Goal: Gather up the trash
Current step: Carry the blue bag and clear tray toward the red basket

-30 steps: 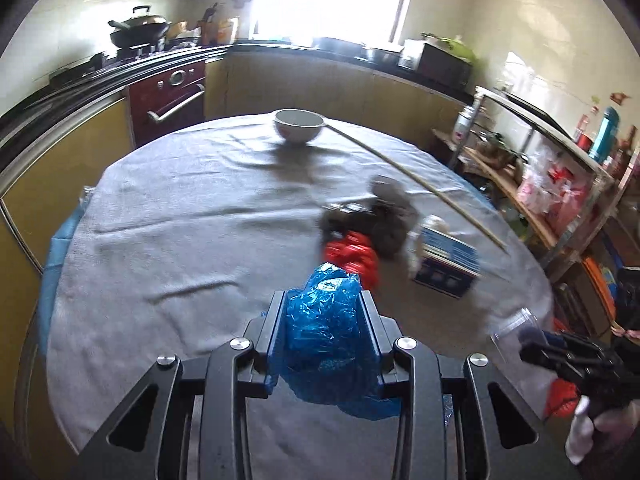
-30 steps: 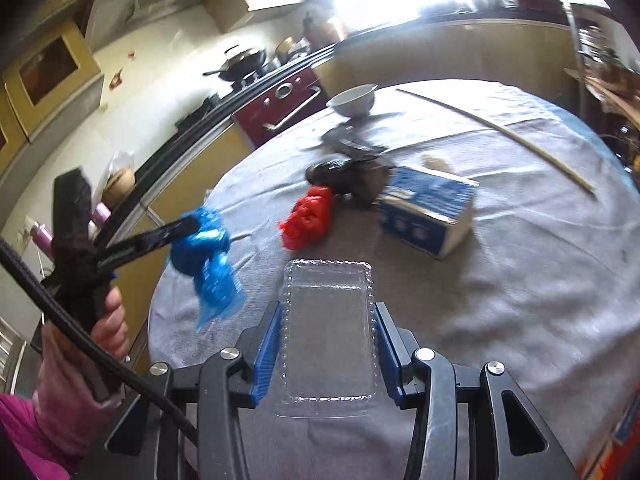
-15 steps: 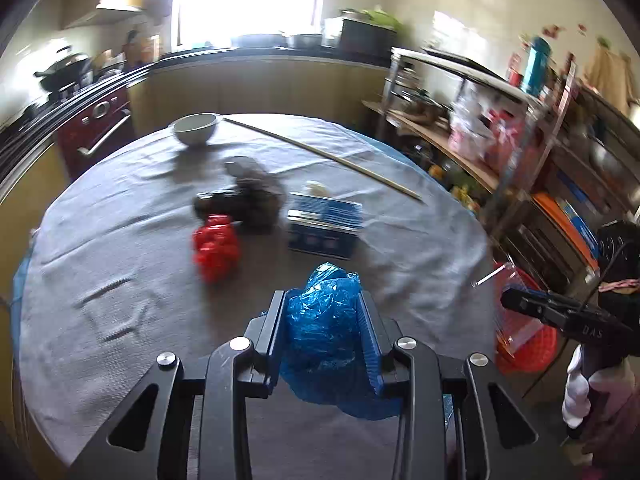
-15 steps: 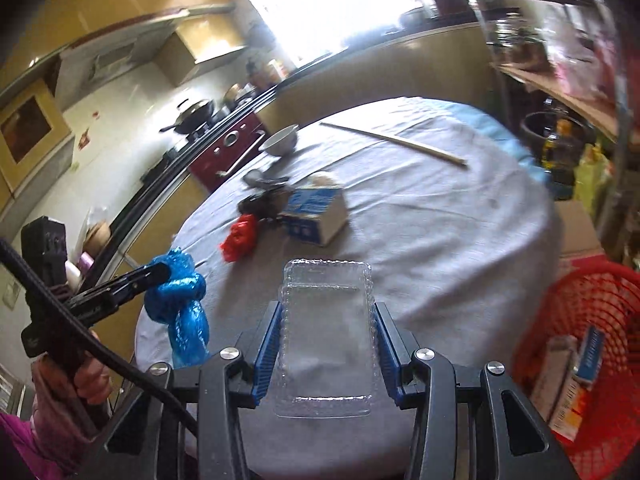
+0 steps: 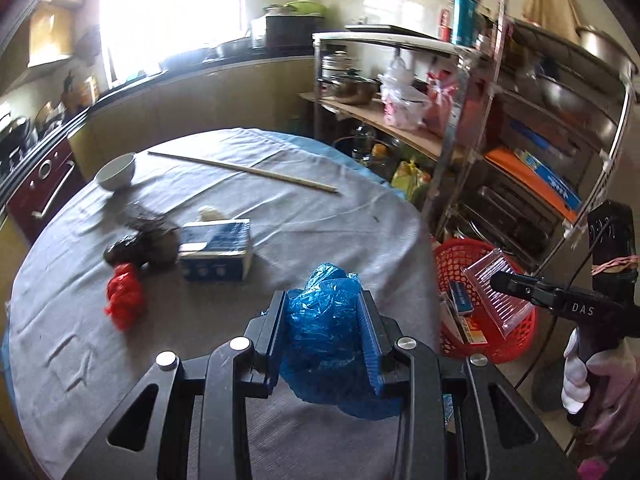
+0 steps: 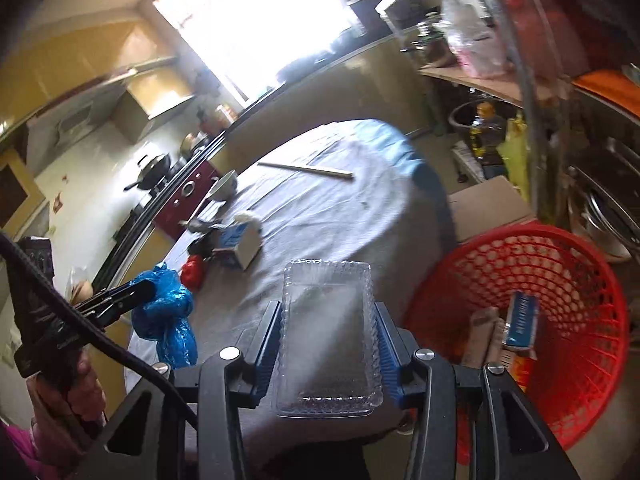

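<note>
The blue-padded fingers (image 5: 370, 344) of the left gripper (image 5: 323, 340) were clamped on a crumpled blue plastic bag (image 5: 326, 332) above the near edge of the round, grey-clothed table (image 5: 320, 216), while those of the right gripper (image 6: 327, 344) gripped a clear plastic tray (image 6: 327, 340) by its long sides, beside the red mesh basket (image 6: 560, 264) on the floor at the table's edge, which already held small boxes. On the table lay a red plastic bag (image 5: 124, 296), a dark bag (image 5: 140, 246), a blue tissue box (image 5: 218, 254), a white bowl (image 5: 116, 170) and a long wooden stick (image 5: 244, 170); a metal shelf rack (image 5: 500, 120) stood beyond the basket.
</note>
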The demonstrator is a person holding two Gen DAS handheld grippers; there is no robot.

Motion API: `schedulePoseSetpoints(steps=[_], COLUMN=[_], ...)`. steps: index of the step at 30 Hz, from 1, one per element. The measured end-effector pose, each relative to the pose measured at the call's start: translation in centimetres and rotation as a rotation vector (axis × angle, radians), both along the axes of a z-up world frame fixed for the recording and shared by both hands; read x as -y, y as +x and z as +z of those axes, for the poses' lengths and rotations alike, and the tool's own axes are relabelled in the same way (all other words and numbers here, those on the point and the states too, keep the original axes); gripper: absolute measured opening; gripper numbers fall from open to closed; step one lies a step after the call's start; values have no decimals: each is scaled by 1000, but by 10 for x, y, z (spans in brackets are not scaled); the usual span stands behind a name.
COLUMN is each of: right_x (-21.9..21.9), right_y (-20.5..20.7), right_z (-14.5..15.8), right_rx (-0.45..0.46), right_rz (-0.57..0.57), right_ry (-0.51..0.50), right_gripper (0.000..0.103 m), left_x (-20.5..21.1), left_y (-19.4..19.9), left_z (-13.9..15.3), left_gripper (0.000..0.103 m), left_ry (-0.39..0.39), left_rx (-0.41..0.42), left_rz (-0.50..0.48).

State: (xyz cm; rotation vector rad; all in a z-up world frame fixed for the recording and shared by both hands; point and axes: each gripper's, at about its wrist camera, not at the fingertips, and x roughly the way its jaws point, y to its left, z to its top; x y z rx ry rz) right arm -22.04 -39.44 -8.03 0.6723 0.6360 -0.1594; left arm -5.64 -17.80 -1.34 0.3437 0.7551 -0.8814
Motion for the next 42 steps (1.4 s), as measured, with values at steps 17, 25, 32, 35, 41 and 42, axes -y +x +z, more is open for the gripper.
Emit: schedulePoseSetpoints(steps=[17, 25, 32, 35, 41, 42], right_x=[12, 14, 15, 17, 21, 23], right_y=[-11, -9, -9, -11, -15, -16], right_z=[-11, -11, -12, -12, -14, -15], right_rx=[12, 14, 14, 17, 20, 20], right_rz=[-34, -36, -38, -45, -57, -61], right_ry=[43, 44, 41, 45, 51, 54], right_gripper=[47, 48, 48, 48, 48, 48], left_x=[35, 40, 46, 49, 57, 59], left_y=[-23, -26, -29, -30, -33, -34], left_z=[-1, -1, -1, -2, -3, -3], left_gripper=[36, 36, 36, 36, 36, 36], left_ry=[41, 51, 56, 60, 69, 71], left_rx=[46, 56, 58, 59, 61, 62], left_rz=[-55, -59, -67, -74, -88, -92])
